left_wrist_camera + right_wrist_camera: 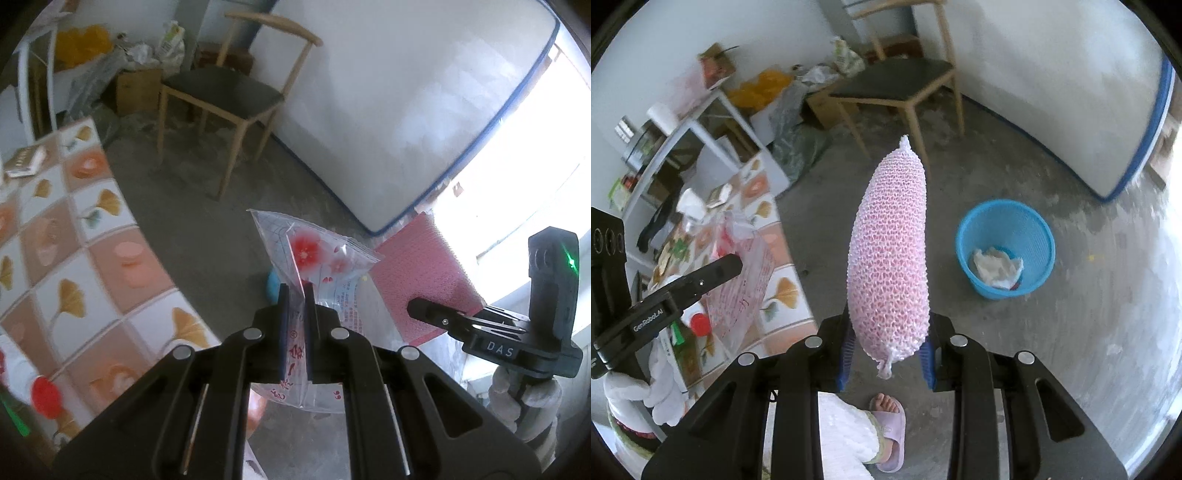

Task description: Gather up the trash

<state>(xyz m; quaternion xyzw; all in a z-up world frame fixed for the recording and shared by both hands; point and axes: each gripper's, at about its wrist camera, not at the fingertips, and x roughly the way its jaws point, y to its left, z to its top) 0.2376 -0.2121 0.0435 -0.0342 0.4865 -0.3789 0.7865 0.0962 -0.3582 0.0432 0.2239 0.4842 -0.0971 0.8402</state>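
Observation:
My left gripper is shut on a clear plastic bag printed with red flowers and red text; the bag sticks up and hangs below the pads. The same bag shows at the left of the right wrist view, held over the table edge. My right gripper is shut on a pink foam net sleeve, which stands up along its fingers. That sleeve and the right gripper appear at the right of the left wrist view. A blue bin with crumpled white paper inside sits on the floor, right of the sleeve.
A table with a ginkgo-print cloth lies to the left, with a red-capped bottle near its edge. A wooden chair stands behind, a white mattress leans on the wall, and a slippered foot is below my right gripper.

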